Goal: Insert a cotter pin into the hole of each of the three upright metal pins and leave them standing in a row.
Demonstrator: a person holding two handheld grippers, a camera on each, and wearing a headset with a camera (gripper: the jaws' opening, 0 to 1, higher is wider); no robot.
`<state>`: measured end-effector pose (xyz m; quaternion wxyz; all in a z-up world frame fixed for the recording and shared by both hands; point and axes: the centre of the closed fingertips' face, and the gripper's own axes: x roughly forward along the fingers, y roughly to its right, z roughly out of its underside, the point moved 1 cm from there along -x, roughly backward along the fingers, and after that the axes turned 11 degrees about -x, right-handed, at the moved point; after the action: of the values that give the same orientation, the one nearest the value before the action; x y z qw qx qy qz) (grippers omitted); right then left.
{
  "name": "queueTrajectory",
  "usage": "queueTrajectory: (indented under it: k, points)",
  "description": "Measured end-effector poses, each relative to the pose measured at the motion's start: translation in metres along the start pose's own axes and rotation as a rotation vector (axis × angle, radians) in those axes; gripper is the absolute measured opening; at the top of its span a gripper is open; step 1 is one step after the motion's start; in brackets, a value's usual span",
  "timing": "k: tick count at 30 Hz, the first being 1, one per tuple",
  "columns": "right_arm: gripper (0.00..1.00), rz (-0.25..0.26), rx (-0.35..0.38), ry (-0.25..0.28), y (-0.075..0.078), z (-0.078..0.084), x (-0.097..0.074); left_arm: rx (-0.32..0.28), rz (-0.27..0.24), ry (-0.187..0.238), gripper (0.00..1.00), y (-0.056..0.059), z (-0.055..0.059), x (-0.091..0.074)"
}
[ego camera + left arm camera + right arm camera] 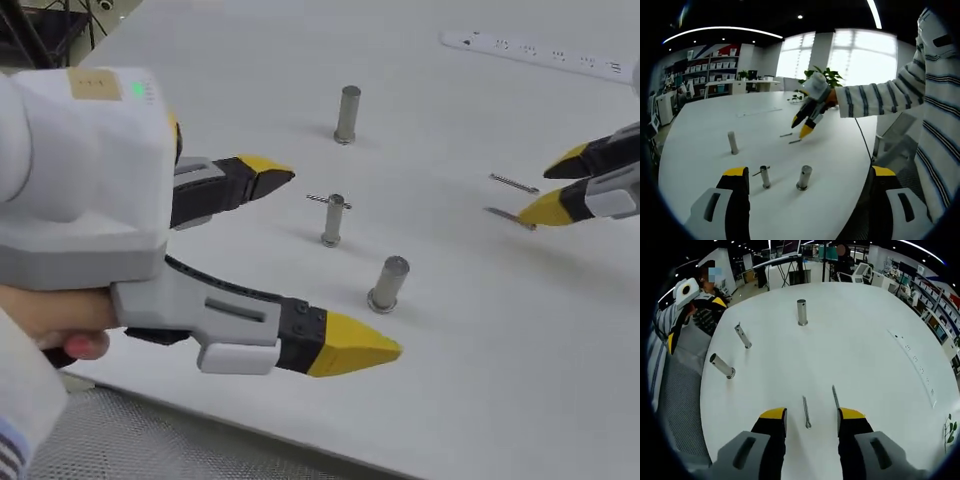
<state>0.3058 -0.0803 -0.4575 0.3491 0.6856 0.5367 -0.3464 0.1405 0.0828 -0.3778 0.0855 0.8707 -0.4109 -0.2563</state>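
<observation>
A broad white table with a rounded edge carries the work, its top bare apart from a few small parts and a white power strip at the far side. Three metal pins stand on it in a row: the far pin, the middle pin with a cotter pin through its top, and the near pin. Two loose cotter pins lie flat on the table, well apart from the row. The right gripper is spread over them, one pin lying between its jaws and the other just beside a jaw, neither pinched. The left gripper hangs near the row, jaws spread wide and pinching nothing. Around the table are shelves of bins, bright windows, a leafy plant and a curved ceiling light.
</observation>
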Motion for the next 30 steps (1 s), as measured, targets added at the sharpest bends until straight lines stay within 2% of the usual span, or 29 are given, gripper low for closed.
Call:
queueTrajectory:
  k: [2,4,6,9,11,13,20,24,27,29,30]
  points:
    - [0.32,-0.003,-0.007,0.005,0.004,-0.003,0.005,0.003,-0.012,-0.019,0.99,-0.002,0.004,-0.001]
    - [0.28,0.005,-0.021,0.003,0.018,-0.002,0.011,0.012,-0.015,-0.026,0.99,-0.002,0.007,0.000]
    - [0.24,0.020,-0.024,0.001,0.024,-0.003,0.014,-0.008,-0.010,-0.033,0.99,-0.001,0.010,-0.001]
    - [0.17,0.025,-0.020,-0.004,0.028,-0.003,0.019,-0.013,-0.014,-0.036,0.99,-0.001,0.012,-0.001]
    - [0.15,0.017,-0.046,-0.037,0.028,0.003,0.022,-0.012,-0.015,-0.037,0.99,-0.001,0.012,-0.001]
    - [0.15,0.012,-0.059,-0.059,0.030,0.008,0.025,-0.007,-0.016,-0.034,0.99,-0.001,0.011,-0.002]
    - [0.09,0.016,-0.045,-0.067,0.038,0.015,0.028,-0.004,-0.024,-0.013,0.97,0.000,0.001,-0.001]
    - [0.06,0.008,-0.045,-0.083,0.035,0.015,0.029,0.002,-0.026,-0.013,0.97,-0.001,-0.001,-0.001]
    - [0.05,0.009,-0.040,-0.097,0.037,0.016,0.029,0.011,-0.047,-0.001,0.99,-0.005,-0.004,-0.002]
    - [0.02,-0.012,-0.063,-0.094,0.035,0.015,0.030,0.016,-0.049,-0.004,0.99,-0.005,-0.004,-0.003]
    - [0.01,-0.007,-0.070,-0.102,0.035,0.015,0.029,0.016,-0.046,0.002,0.99,-0.004,-0.005,-0.003]
